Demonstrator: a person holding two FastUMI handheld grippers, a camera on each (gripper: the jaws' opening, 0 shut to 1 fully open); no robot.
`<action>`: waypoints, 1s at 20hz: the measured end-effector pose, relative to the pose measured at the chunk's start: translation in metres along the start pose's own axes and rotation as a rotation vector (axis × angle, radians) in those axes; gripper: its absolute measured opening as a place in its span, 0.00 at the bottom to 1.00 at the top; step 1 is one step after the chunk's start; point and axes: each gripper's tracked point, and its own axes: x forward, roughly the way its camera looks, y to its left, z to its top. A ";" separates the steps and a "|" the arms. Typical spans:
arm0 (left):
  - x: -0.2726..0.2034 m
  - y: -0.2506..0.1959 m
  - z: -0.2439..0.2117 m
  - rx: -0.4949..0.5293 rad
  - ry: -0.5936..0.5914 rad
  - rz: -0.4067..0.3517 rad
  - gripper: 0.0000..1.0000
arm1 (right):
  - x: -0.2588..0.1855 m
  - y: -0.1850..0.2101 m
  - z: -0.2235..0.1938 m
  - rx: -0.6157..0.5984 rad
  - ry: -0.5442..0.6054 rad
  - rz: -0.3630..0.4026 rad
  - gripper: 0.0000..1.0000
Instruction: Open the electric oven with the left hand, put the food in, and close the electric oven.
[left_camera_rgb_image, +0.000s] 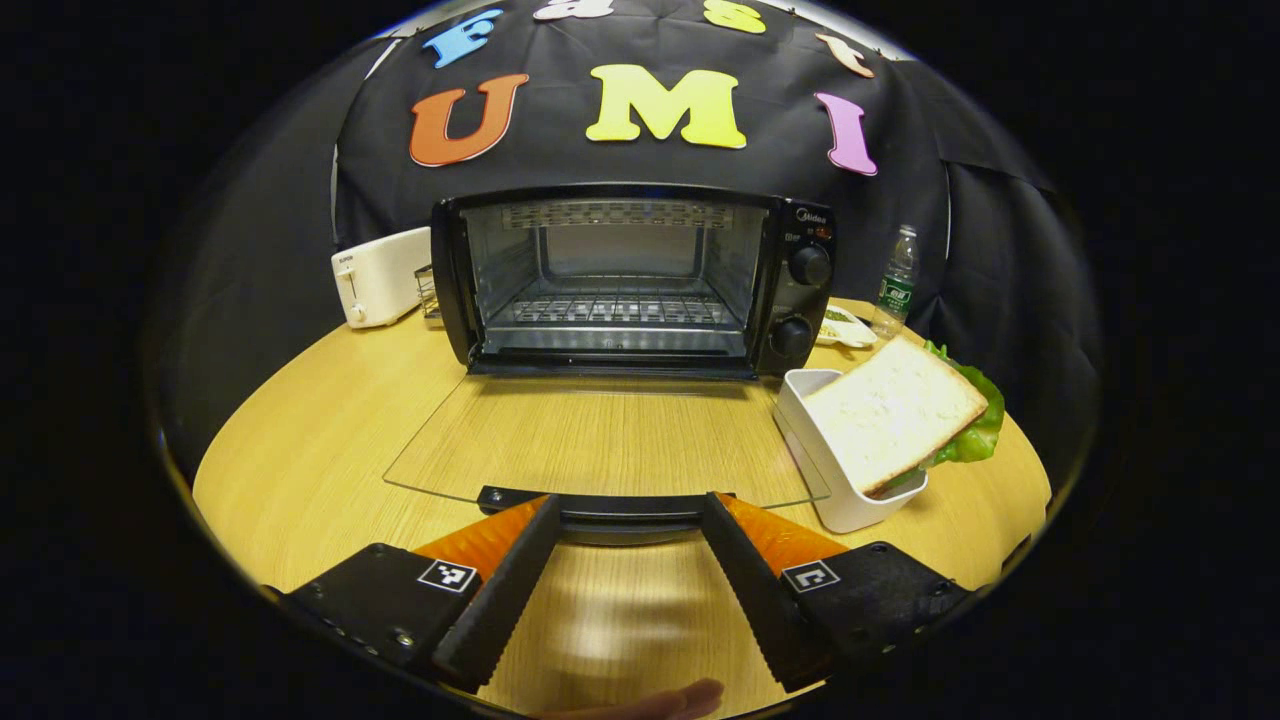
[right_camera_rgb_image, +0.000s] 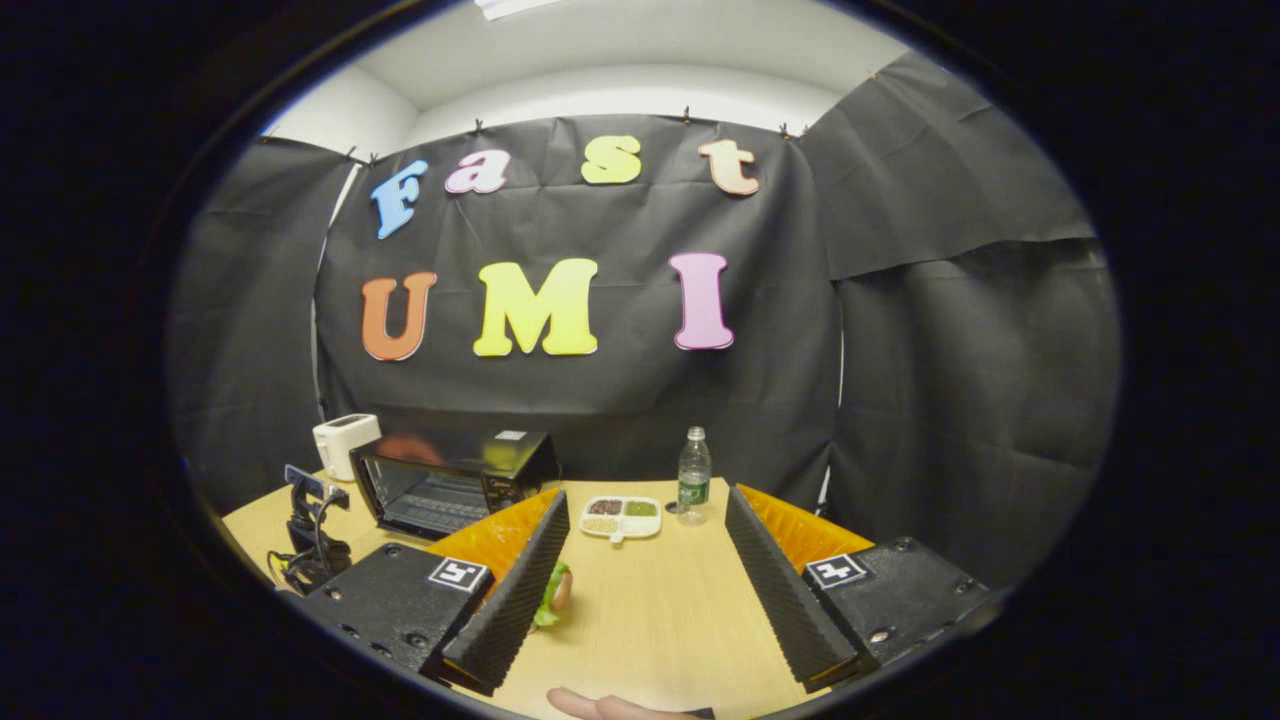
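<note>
Glass door of the electric oven lying flat and fully down on the wooden tabletop, its dark handle at the near edge, just ahead of the left tongs. Left tongs spread wide, pads apart on either side of the handle and gripping nothing — released, by the look of it. Oven cavity bare, wire rack showing inside, open toward the near side.

Food — a sandwich of white bread with green lettuce — propped in a white tray on the right, just beside the door's right near corner and in front of the oven's knob panel. Long side of the slice slanting up and away to the far right.

From the right gripper view: right tongs also spread open and empty, held well back from the oven, with a bit of the lettuce peeking past the left finger, so low and to the left of those tongs. Probably the nearer hand for the pick-up, being on the sandwich's side; then leftward and far, into the cavity. Opening step looks done; loading and closing not yet.

White toaster left of the oven, water bottle and small dish far right — well clear.
</note>
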 end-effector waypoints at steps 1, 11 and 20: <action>0.001 0.002 0.000 0.001 0.000 0.001 0.95 | 0.001 0.000 0.000 -0.007 0.003 -0.004 0.96; -0.089 0.033 0.093 0.025 -0.239 0.026 0.95 | 0.053 0.005 -0.018 -0.074 0.123 0.081 0.96; -0.185 0.058 0.188 0.017 -0.517 0.085 0.94 | 0.112 0.055 -0.106 0.146 0.553 0.331 0.96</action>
